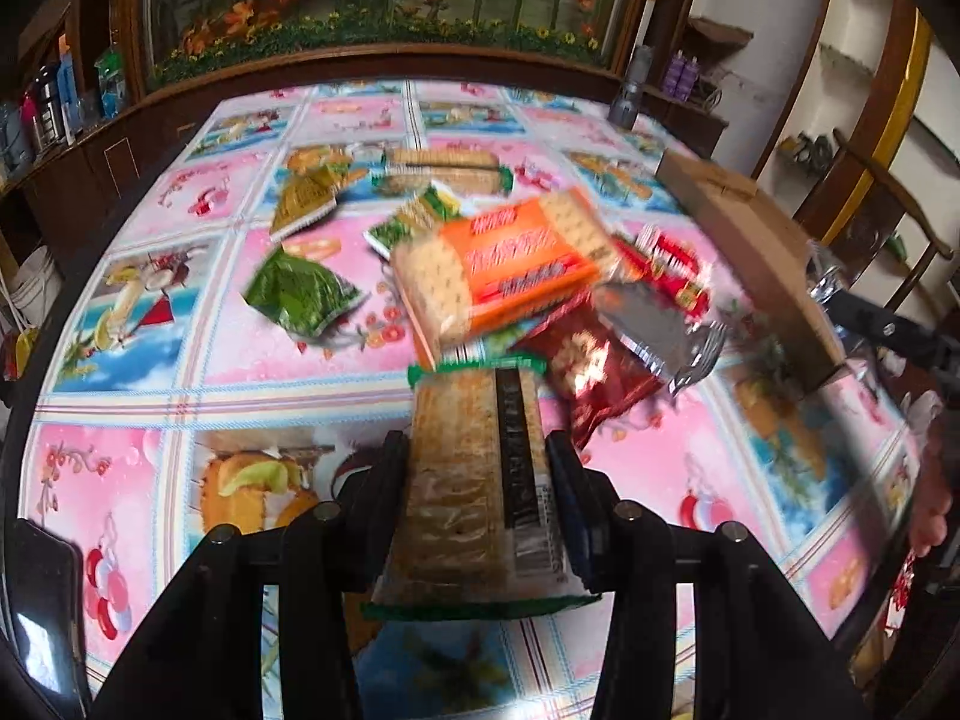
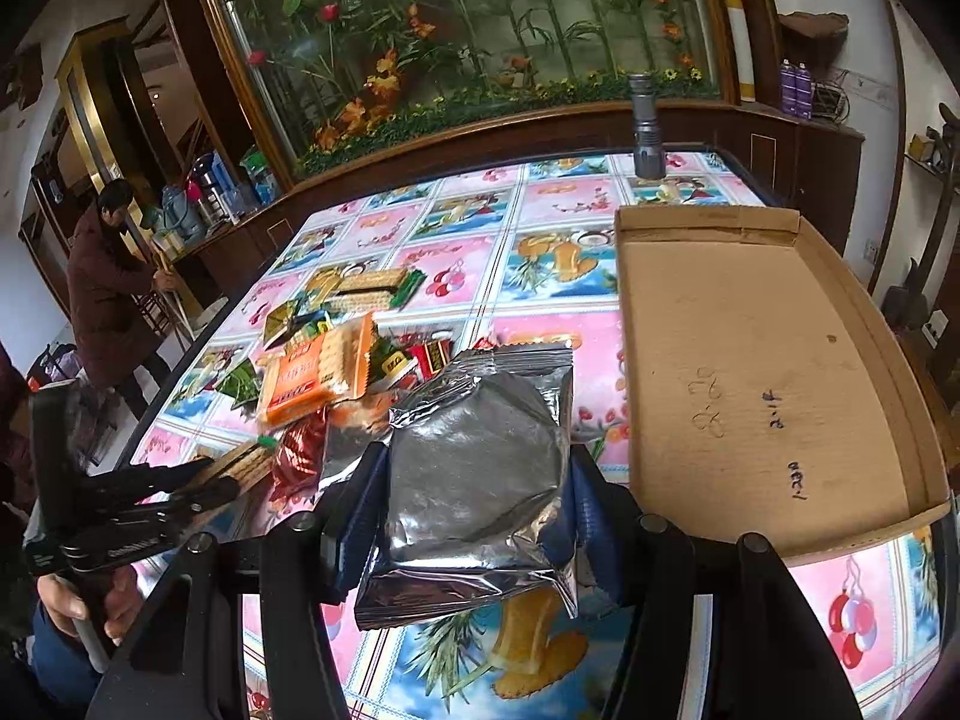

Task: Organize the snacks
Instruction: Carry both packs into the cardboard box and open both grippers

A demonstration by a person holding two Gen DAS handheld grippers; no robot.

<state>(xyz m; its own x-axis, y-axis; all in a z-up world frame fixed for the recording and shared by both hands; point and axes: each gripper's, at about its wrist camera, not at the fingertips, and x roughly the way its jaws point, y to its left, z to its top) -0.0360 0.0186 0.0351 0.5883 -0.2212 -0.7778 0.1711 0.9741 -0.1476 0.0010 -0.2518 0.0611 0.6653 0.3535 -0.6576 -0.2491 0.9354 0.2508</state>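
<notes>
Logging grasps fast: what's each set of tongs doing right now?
Left tongs: closed on the cracker pack.
Right tongs: closed on the silver foil pouch.

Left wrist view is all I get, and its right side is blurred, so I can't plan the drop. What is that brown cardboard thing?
Observer: A shallow brown cardboard tray, lying flat on the table, nothing in it yet.
Operator: Is the right gripper carrying anything?
Observer: Yes, the right gripper has its jaws shut on a crinkled silver foil pouch, beside the tray.
Operator: Does my cracker pack show from there?
Observer: Yes, the long clear-wrapped cracker pack sits clamped in the left gripper, left of the pouch.
</notes>
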